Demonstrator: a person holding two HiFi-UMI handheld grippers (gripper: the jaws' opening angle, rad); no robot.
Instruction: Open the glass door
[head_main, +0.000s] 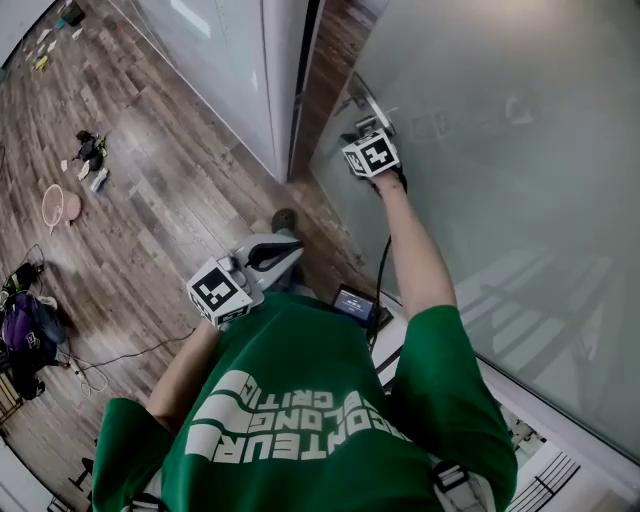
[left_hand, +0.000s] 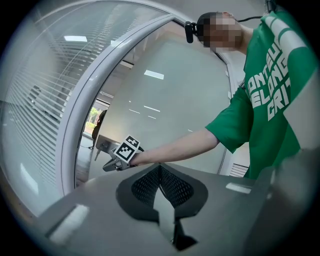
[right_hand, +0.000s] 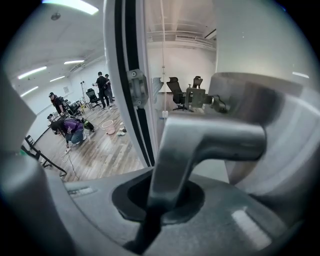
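The frosted glass door (head_main: 500, 200) stands slightly ajar, with a dark gap (head_main: 310, 80) between it and the white frame (right_hand: 127, 80). Its metal lever handle (right_hand: 200, 145) lies between the jaws of my right gripper (right_hand: 165, 200), which is shut on it. In the head view the right gripper (head_main: 365, 128) is stretched out at the door's edge, marker cube up. My left gripper (head_main: 285, 245) hangs near my body, pointing level at the door, away from the handle. Its mesh pads (left_hand: 172, 187) meet with nothing between them. From there I see the right gripper (left_hand: 111, 165) at the handle.
A fixed frosted panel (head_main: 230, 60) stands left of the gap. On the wooden floor (head_main: 170, 200) lie a racket (head_main: 55, 205), bags (head_main: 25, 330) and cables. A small screen device (head_main: 355, 303) sits by my feet. People (right_hand: 70, 127) and office chairs (right_hand: 176, 90) are farther off.
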